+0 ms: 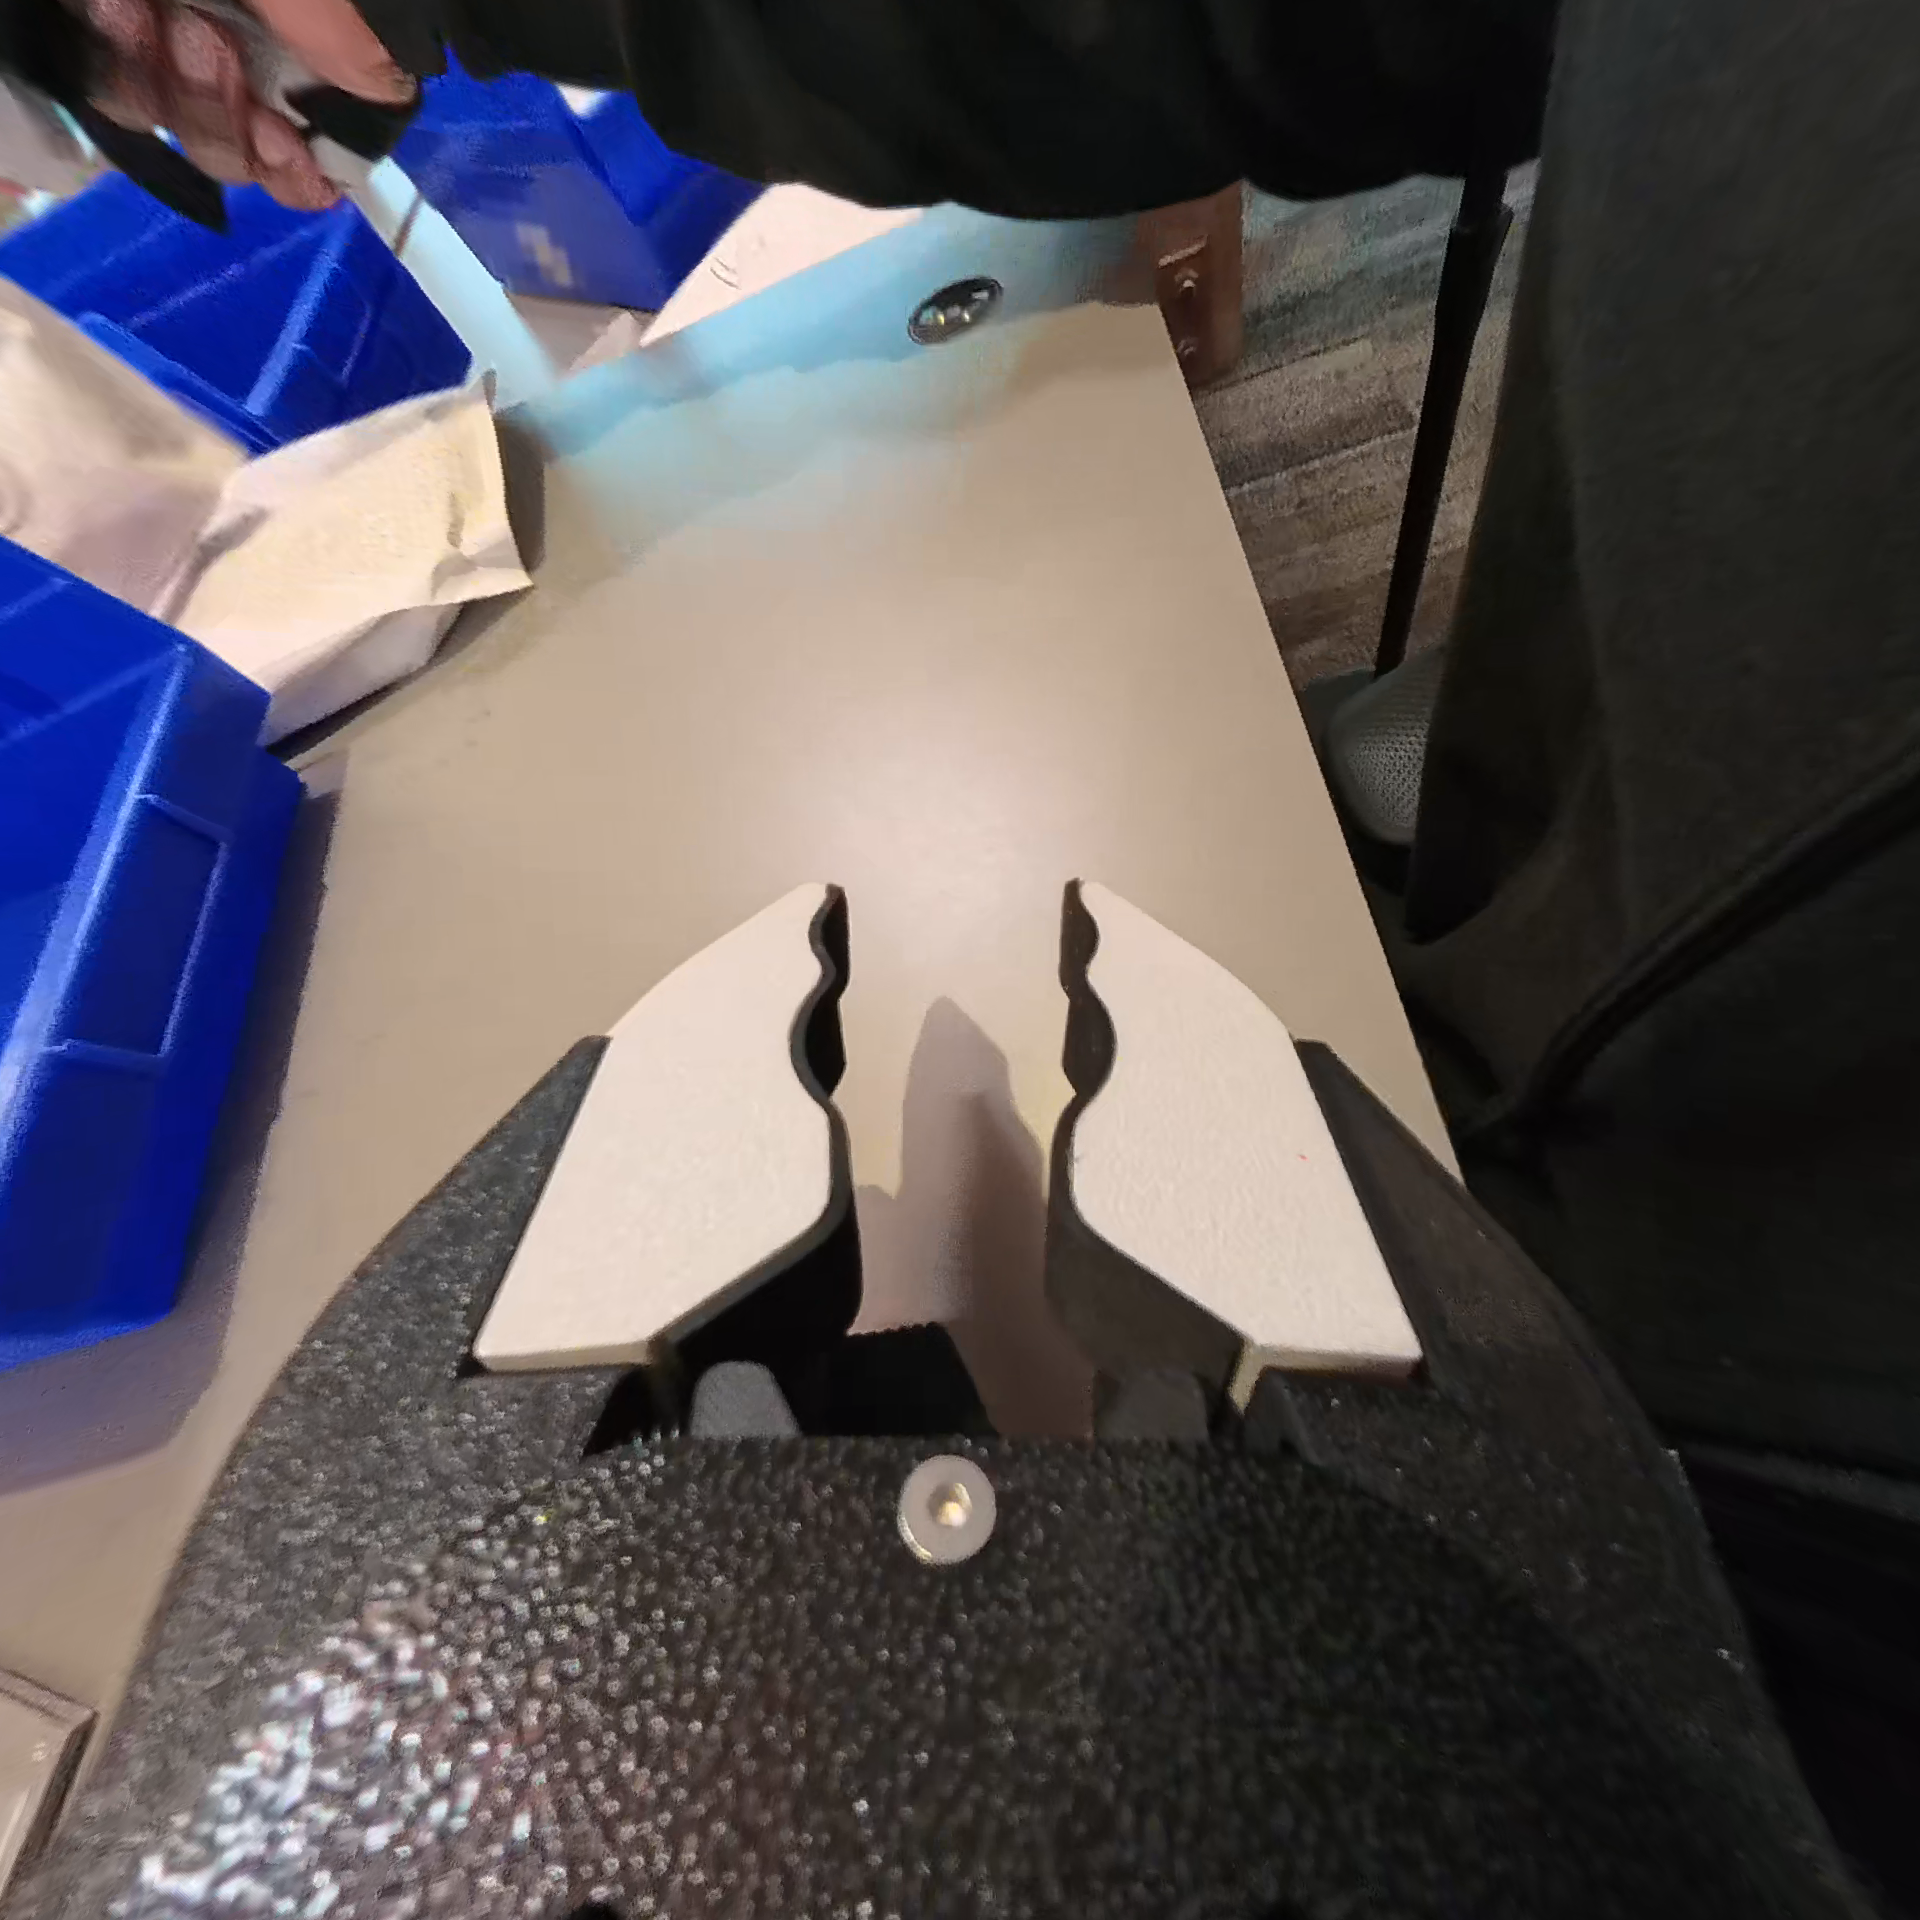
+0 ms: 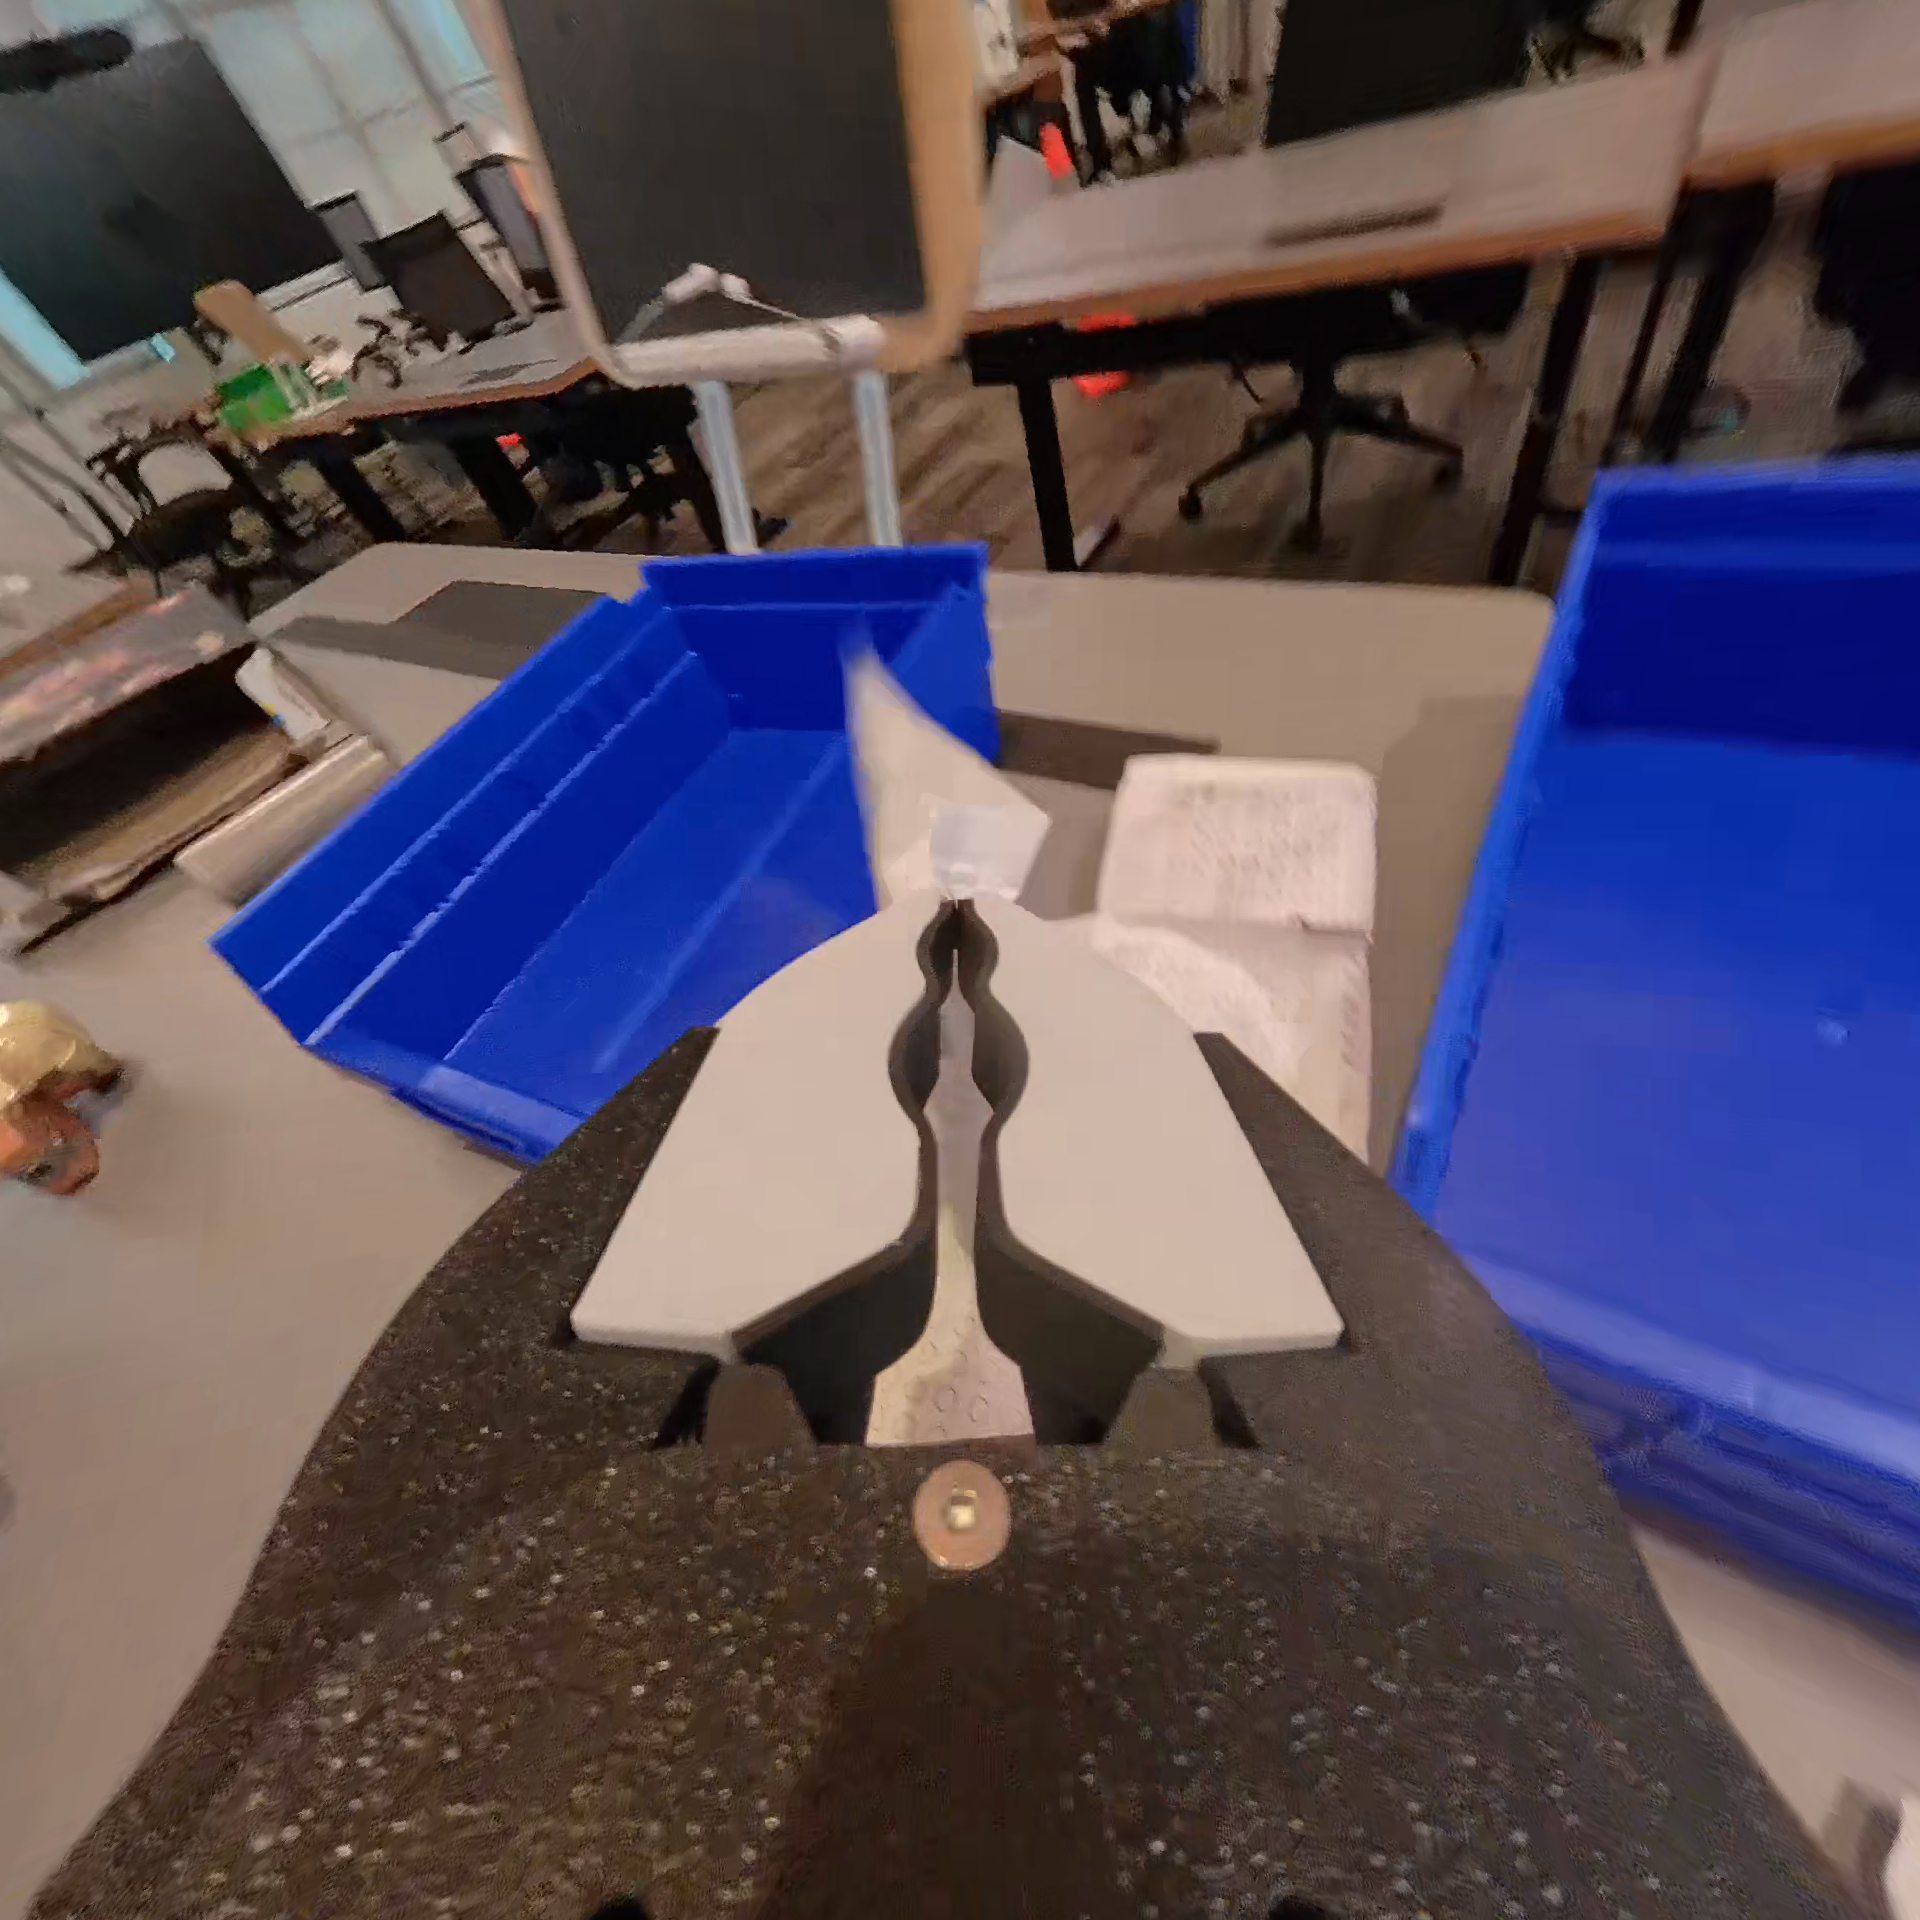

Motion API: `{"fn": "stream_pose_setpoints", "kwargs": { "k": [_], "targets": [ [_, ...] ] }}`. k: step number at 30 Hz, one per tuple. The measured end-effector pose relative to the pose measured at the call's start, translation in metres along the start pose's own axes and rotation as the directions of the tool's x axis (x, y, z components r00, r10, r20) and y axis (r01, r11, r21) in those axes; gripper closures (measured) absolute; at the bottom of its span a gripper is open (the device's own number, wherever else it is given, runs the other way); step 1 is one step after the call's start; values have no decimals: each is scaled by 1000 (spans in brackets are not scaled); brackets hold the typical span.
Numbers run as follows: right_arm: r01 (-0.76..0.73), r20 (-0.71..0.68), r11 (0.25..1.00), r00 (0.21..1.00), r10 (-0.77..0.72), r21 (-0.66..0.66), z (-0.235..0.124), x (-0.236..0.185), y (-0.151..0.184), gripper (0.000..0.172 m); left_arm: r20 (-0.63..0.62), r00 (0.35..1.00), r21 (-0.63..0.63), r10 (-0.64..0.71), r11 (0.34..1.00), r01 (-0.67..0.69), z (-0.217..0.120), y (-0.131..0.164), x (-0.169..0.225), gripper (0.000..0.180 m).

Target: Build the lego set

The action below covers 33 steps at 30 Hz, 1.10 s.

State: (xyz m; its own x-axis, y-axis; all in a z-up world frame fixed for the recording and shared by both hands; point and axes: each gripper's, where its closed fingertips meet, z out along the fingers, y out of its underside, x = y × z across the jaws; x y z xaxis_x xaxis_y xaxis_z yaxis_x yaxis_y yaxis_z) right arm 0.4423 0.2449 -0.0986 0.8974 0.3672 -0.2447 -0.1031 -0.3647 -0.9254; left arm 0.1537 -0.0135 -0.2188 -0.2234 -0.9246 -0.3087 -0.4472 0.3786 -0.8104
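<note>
In the left wrist view, the left gripper (image 1: 954, 904) hangs over the bare beige table (image 1: 831, 675) with its jaws apart and nothing between them; grey padded mailers (image 1: 343, 540) and blue bins (image 1: 114, 935) lie off to its left.

In the right wrist view, the right gripper (image 2: 956, 909) pinches a thin grey bag (image 2: 935, 790) at its fingertips, the bag rising beyond them before an open blue bin (image 2: 623, 862). Only this view shows white mailers (image 2: 1247, 862) just to the right and a larger blue bin (image 2: 1714, 935).
</note>
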Motion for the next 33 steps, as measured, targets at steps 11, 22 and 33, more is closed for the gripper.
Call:
{"fn": "stream_pose_setpoints", "kwargs": {
  "k": [11, 22, 33],
  "targets": [
    [291, 198, 954, 942, -273, -71, -18, -166, -35, 172, 120, 990, 87, -75, 994, 65, -21, -5, -13, 143],
    [159, 469, 987, 873, -136, -11, -14, -343, 38, 172, 366, 865, 200, -343, 937, 286, -70, -20, -72, 125],
    [44, 532, 993, 846, 20, -108, 5, -410, 125, 172, 395, 798, 153, -455, 889, 432, -81, 19, -64, 120]
  ]
}}
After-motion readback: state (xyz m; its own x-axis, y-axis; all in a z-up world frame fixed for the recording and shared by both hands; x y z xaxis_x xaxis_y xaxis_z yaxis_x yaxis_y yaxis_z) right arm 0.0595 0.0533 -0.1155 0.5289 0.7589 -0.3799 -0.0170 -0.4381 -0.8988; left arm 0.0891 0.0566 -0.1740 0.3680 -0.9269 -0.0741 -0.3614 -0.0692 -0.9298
